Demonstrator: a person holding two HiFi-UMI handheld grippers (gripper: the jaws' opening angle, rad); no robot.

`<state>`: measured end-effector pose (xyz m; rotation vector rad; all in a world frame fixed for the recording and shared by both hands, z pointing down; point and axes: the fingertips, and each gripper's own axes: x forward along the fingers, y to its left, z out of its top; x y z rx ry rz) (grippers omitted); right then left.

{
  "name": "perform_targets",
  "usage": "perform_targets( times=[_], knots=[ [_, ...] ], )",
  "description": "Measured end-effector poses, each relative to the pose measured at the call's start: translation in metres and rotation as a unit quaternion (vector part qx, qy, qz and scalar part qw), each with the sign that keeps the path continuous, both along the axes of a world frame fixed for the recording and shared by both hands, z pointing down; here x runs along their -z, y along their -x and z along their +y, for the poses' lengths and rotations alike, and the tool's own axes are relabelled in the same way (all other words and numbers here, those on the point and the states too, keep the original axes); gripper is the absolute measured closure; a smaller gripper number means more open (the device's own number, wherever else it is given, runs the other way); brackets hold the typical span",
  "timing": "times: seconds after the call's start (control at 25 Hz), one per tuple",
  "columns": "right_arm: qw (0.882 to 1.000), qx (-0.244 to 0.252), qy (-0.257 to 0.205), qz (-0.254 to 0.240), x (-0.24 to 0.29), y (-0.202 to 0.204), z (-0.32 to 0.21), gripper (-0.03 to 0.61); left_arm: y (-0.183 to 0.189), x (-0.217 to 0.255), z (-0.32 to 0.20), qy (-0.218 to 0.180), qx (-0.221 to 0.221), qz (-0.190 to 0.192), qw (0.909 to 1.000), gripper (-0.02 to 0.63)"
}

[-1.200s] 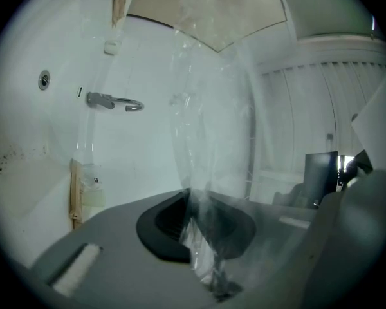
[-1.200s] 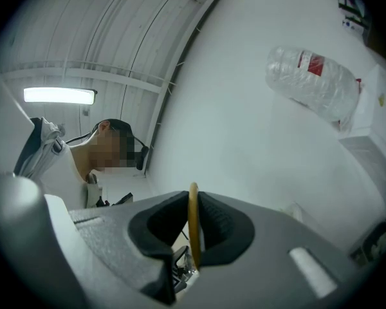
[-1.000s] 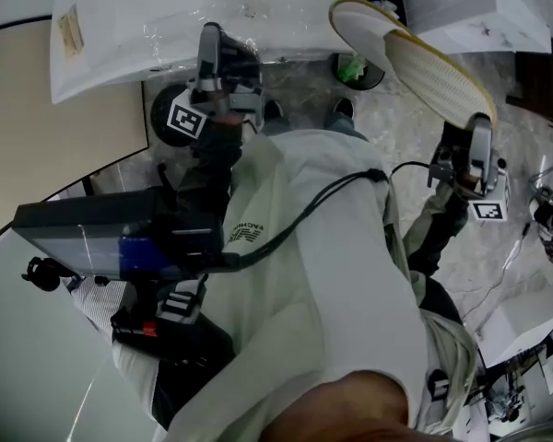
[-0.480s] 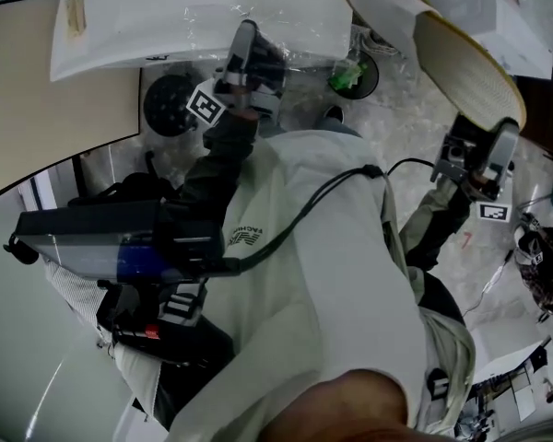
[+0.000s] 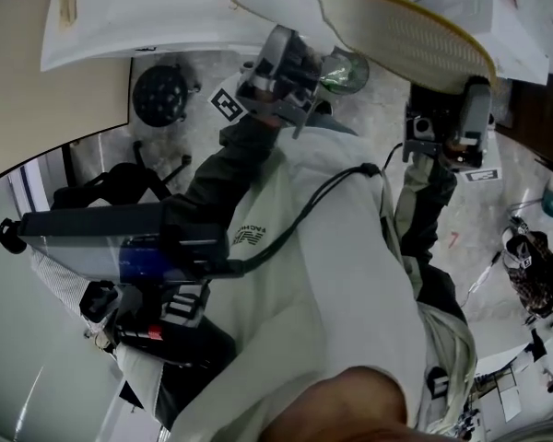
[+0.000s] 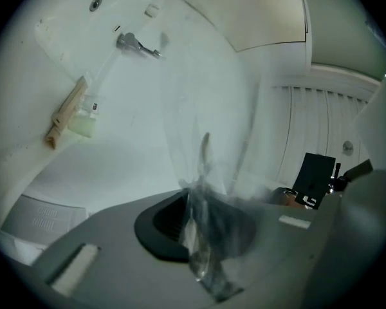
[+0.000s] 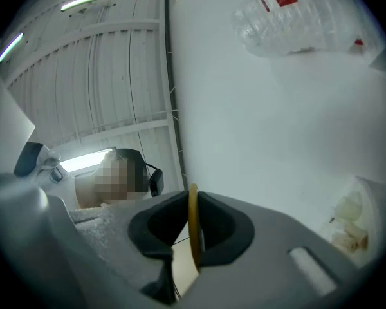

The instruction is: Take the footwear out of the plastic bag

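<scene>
A white slipper (image 5: 396, 30) with a ribbed, yellow-rimmed sole hangs sole-up at the top of the head view. My right gripper (image 5: 470, 95) is shut on its rim. In the right gripper view the rim shows as a thin yellow edge (image 7: 192, 205) pinched in the right gripper (image 7: 193, 234). My left gripper (image 5: 290, 67) is below the slipper's toe end, shut on a clear plastic bag (image 5: 336, 67). In the left gripper view the crumpled bag film (image 6: 206, 172) rises out of the shut left gripper (image 6: 202, 234). How much of the slipper is inside the bag I cannot tell.
A white table (image 5: 147, 26) runs along the top, with a wooden piece (image 6: 64, 114), a metal part (image 6: 134, 44) and a red-labelled plastic packet (image 7: 289, 15) on it. A black chair base (image 5: 161, 95) stands on the marble floor. Cluttered boxes (image 5: 521, 26) are at the right.
The slipper has swung left and up across the top of the view with my right gripper. My left gripper has moved right with the bag, closer under the slipper.
</scene>
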<state>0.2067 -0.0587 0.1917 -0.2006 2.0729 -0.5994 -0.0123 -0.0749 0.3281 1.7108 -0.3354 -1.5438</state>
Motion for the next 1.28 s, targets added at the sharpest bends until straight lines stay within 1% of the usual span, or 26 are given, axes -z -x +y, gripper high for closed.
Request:
perform_targets(
  times=[0.08, 0.12, 0.16, 0.2, 0.36, 0.48, 0.52, 0.6, 0.68, 0.8, 0.88, 1.0, 1.12, 1.16, 1.2, 1.28],
  knots=[
    [1.000, 0.004, 0.010, -0.016, -0.002, 0.001, -0.004, 0.535, 0.000, 0.010, 0.002, -0.015, -0.001, 0.010, 0.9998, 0.615],
    [1.000, 0.003, 0.016, -0.026, -0.003, -0.002, -0.006, 0.535, -0.001, 0.015, 0.003, -0.024, -0.003, 0.015, 0.9996, 0.595],
    [0.999, 0.001, 0.021, -0.035, -0.004, -0.006, -0.008, 0.535, -0.001, 0.020, 0.004, -0.033, -0.004, 0.014, 0.9993, 0.560],
    [0.999, -0.001, 0.026, -0.043, -0.005, -0.009, -0.010, 0.535, -0.001, 0.025, 0.005, -0.044, -0.006, 0.008, 0.9990, 0.515],
    [0.997, -0.006, 0.040, -0.070, -0.009, -0.010, -0.014, 0.537, 0.005, 0.040, 0.008, -0.089, -0.014, -0.021, 0.9957, 0.453],
    [0.994, -0.011, 0.045, -0.097, -0.015, -0.013, -0.014, 0.537, 0.010, 0.048, 0.011, -0.118, -0.026, -0.023, 0.9924, 0.405],
    [0.993, -0.013, 0.046, -0.106, -0.017, -0.015, -0.014, 0.537, 0.010, 0.049, 0.012, -0.126, -0.032, -0.021, 0.9912, 0.373],
    [0.991, -0.017, 0.049, -0.120, -0.022, -0.017, -0.014, 0.537, 0.007, 0.051, 0.014, -0.135, -0.040, -0.016, 0.9900, 0.362],
    [0.990, -0.018, 0.055, -0.125, -0.025, -0.010, -0.012, 0.535, 0.006, 0.050, 0.011, -0.132, -0.041, -0.012, 0.9903, 0.354],
    [0.992, -0.008, 0.060, -0.115, -0.019, 0.018, -0.004, 0.537, 0.013, 0.050, 0.005, -0.125, -0.038, -0.010, 0.9914, 0.341],
    [0.993, 0.000, 0.058, -0.103, -0.015, 0.040, 0.002, 0.537, 0.024, 0.055, 0.002, -0.123, -0.031, -0.004, 0.9919, 0.333],
    [0.995, -0.006, 0.072, -0.073, -0.024, 0.064, 0.005, 0.537, 0.040, 0.064, 0.001, -0.122, -0.014, 0.002, 0.9925, 0.333],
    [0.995, -0.004, 0.087, -0.038, -0.036, 0.084, 0.013, 0.537, 0.049, 0.068, -0.002, -0.110, -0.002, 0.002, 0.9939, 0.329],
    [0.996, -0.004, 0.090, -0.022, -0.041, 0.090, 0.015, 0.535, 0.052, 0.067, -0.005, -0.103, 0.002, 0.005, 0.9947, 0.348],
    [0.996, -0.009, 0.092, -0.003, -0.045, 0.094, 0.017, 0.535, 0.056, 0.066, -0.007, -0.094, 0.006, 0.010, 0.9955, 0.396],
    [0.994, -0.024, 0.096, 0.039, -0.058, 0.098, 0.018, 0.534, 0.063, 0.061, -0.013, -0.079, 0.009, 0.018, 0.9967, 0.432]
  ],
)
